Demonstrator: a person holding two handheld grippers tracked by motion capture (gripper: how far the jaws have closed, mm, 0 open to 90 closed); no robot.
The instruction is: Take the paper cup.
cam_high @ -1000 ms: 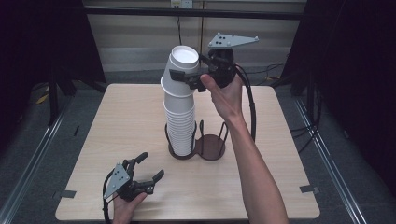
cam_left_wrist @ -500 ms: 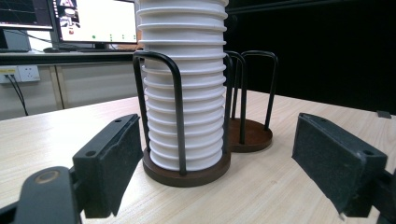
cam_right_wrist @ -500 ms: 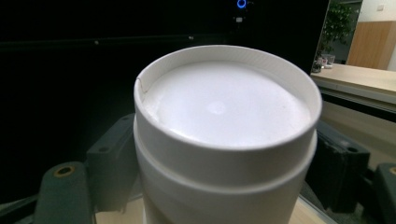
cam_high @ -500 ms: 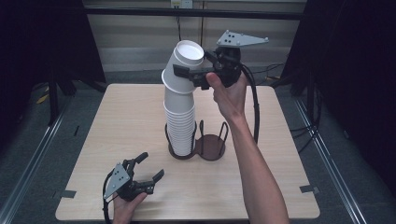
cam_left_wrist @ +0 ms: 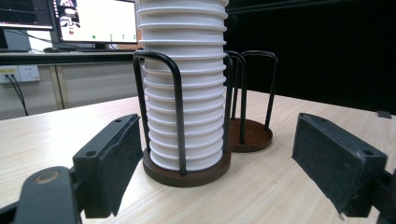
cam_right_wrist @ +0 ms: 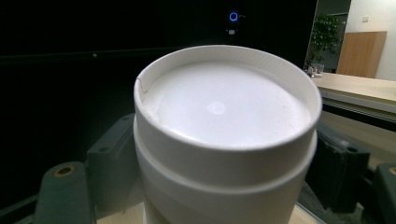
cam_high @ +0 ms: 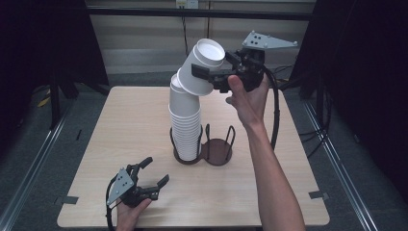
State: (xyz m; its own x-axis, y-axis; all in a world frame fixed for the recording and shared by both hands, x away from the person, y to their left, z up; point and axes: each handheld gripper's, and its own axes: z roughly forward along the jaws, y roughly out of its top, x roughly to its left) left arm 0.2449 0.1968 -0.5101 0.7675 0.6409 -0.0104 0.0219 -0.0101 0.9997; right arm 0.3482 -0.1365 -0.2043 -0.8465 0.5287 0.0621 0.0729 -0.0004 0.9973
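Note:
A tall stack of upturned white cups (cam_high: 185,127) stands in the left bay of a black wire cup holder (cam_high: 227,134). Above its top, my right gripper (cam_high: 208,73) is shut on the uppermost white cup (cam_high: 206,57), tilted toward the right, with what looks like a second cup nested under it. In the right gripper view that cup (cam_right_wrist: 224,107) shows its flat bottom between the pads (cam_right_wrist: 109,158). My left gripper (cam_high: 150,175) rests open near the table's front left. From there it faces the stack (cam_left_wrist: 184,93), jaws wide apart around nothing.
The holder's right bay (cam_high: 217,150) has a brown base and no cups in it. The light wooden table (cam_high: 120,125) spreads around the holder. Dark curtains and metal rails flank the table. Monitors (cam_left_wrist: 93,18) stand behind it in the left gripper view.
My right gripper has lifted the top cup up and to the right, tipping it further off the stack's axis. The left gripper has stayed where it was.

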